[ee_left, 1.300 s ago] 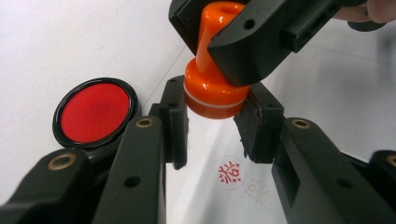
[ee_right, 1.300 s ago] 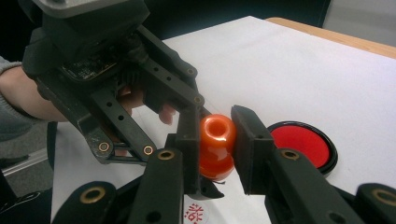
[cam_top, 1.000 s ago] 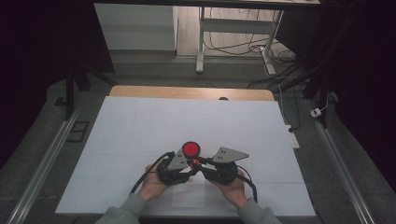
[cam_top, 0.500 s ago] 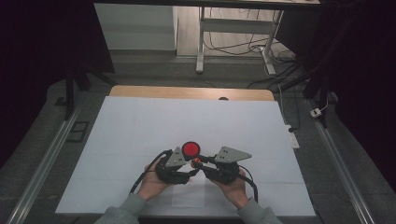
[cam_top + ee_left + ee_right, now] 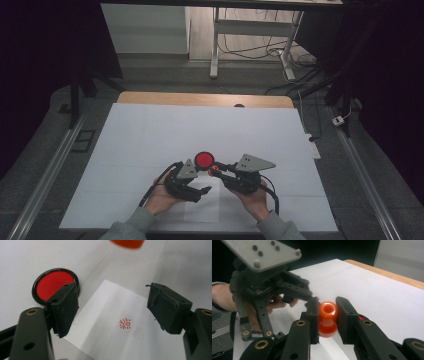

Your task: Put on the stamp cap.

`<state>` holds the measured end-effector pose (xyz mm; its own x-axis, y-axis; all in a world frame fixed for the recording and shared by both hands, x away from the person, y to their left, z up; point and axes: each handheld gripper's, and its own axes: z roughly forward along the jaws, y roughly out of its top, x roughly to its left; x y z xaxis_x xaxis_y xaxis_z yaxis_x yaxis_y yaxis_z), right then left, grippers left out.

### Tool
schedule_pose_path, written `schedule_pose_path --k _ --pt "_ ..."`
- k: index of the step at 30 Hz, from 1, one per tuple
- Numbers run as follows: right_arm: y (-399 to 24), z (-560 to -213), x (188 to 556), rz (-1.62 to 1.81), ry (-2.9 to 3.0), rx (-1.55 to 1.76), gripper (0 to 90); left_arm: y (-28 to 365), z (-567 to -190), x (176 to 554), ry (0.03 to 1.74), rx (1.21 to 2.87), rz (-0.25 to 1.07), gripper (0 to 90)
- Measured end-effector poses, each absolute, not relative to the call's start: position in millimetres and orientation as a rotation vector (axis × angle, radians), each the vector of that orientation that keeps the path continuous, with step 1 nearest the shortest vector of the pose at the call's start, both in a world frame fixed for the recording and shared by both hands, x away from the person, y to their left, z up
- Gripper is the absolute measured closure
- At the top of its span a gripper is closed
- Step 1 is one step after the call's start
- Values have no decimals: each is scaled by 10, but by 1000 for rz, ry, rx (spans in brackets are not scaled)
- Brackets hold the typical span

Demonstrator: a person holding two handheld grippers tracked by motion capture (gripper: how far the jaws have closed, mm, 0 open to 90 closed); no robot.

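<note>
Orange stamp [image 5: 327, 318] sits clamped between your right gripper [image 5: 327, 320] pads, near the desk's [image 5: 150, 130] front edge; your left gripper [image 5: 112, 307] has just been opening, released, nothing between, above the stamped paper [image 5: 117, 315]

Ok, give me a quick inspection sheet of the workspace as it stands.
Surface: white sheet over wooden table.
Job's things: orange stamp; red ink pad; paper slip bearing a red stamp mark.
Clutter: nothing seen.
Grippers: left tool open above the slip, jaws just opened, nothing between them; right tool shut on the stamp.
Cables: one trails from each tool.
Surroundings: dark floor, loose wires, desk legs beyond.
</note>
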<state>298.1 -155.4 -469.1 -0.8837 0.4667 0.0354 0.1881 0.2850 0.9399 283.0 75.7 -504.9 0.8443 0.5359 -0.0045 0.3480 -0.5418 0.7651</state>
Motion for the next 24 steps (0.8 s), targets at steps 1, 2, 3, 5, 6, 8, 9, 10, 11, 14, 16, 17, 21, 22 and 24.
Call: schedule_pose_path --k 1,2,3,5,6,8,9,10,11,14,16,17,21,22,24 --pt "-1561 -4689 2985 1640 2304 605 726 777 -5047 2818 645 2195 294 241" --pt "-1568 -4685 2987 1637 2302 607 726 803 -5043 2806 649 2195 298 239" --pt "-1576 -4679 2989 1636 2301 609 726 837 -5036 2790 653 2194 305 239" --pt "-1594 -4667 2993 1636 2298 612 726 924 -5029 2743 665 2179 310 237" --pt "-1602 -4663 2999 1636 2291 612 726 972 -5026 2714 670 2175 319 236" --pt "-1618 -4655 3007 1639 2284 615 726 1066 -5015 2669 689 2160 327 236" --pt "-1624 -4652 3007 1641 2284 623 726 1109 -5004 2653 701 2147 331 237" --pt "-1632 -4649 3013 1636 2284 622 726 1150 -4993 2641 709 2137 332 239" --pt "-1637 -4648 3015 1633 2285 622 726 1187 -4983 2630 711 2131 339 240" --pt "-1650 -4645 3022 1626 2283 623 726 1280 -4983 2595 723 2127 364 241" --pt "-1664 -4640 3027 1622 2280 624 726 1343 -4998 2570 737 2127 369 242" --pt "-1672 -4638 3032 1624 2277 628 726 1376 -5005 2558 744 2129 374 242" --pt "-1708 -4631 3056 1618 2274 634 726 1521 -5022 2484 777 2125 396 242" --pt "-1716 -4629 3060 1619 2272 637 726 1566 -5024 2458 785 2117 402 245" --pt "-1731 -4622 3067 1617 2272 638 726 1652 -5034 2414 805 2104 408 247"
